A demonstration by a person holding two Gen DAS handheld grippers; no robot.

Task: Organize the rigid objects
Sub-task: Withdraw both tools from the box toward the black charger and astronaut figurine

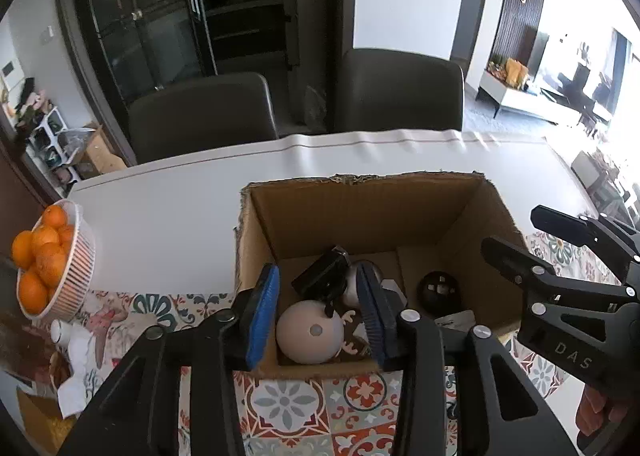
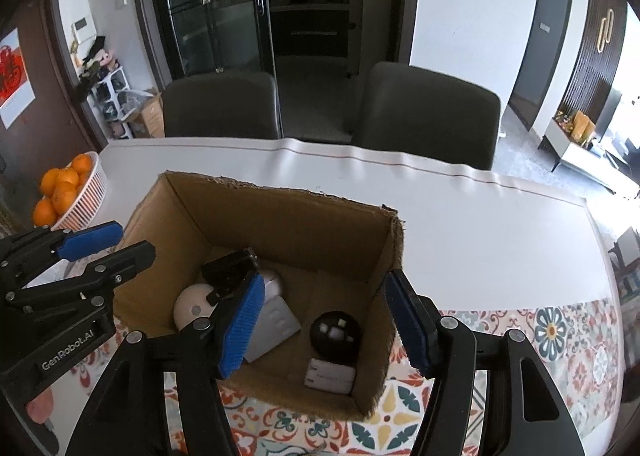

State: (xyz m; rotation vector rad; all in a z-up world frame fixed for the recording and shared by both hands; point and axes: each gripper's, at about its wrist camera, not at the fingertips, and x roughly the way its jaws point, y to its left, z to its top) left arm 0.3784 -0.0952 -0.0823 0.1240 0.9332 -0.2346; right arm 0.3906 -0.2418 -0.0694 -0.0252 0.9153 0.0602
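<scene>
An open cardboard box [image 1: 360,212] [image 2: 280,224] stands on the table. Inside lie a beige round toy [image 1: 310,332] [image 2: 192,306], a black boxy device [image 1: 320,276] [image 2: 228,274], a black ball with white squares [image 1: 438,292] [image 2: 335,336], a grey flat block [image 2: 274,326] and a small white card [image 2: 330,376]. My left gripper [image 1: 320,320] is open and empty, hovering over the box's near left part. My right gripper [image 2: 328,328] is open and empty over the box's near right part; it also shows in the left wrist view [image 1: 520,240].
A white basket of oranges [image 1: 44,260] [image 2: 68,192] sits at the table's left edge. A patterned mat [image 1: 320,408] [image 2: 540,344] lies under the box's near side. Two dark chairs [image 1: 400,88] stand behind the white table [image 1: 160,208]. Cloth and small items [image 1: 80,344] lie at near left.
</scene>
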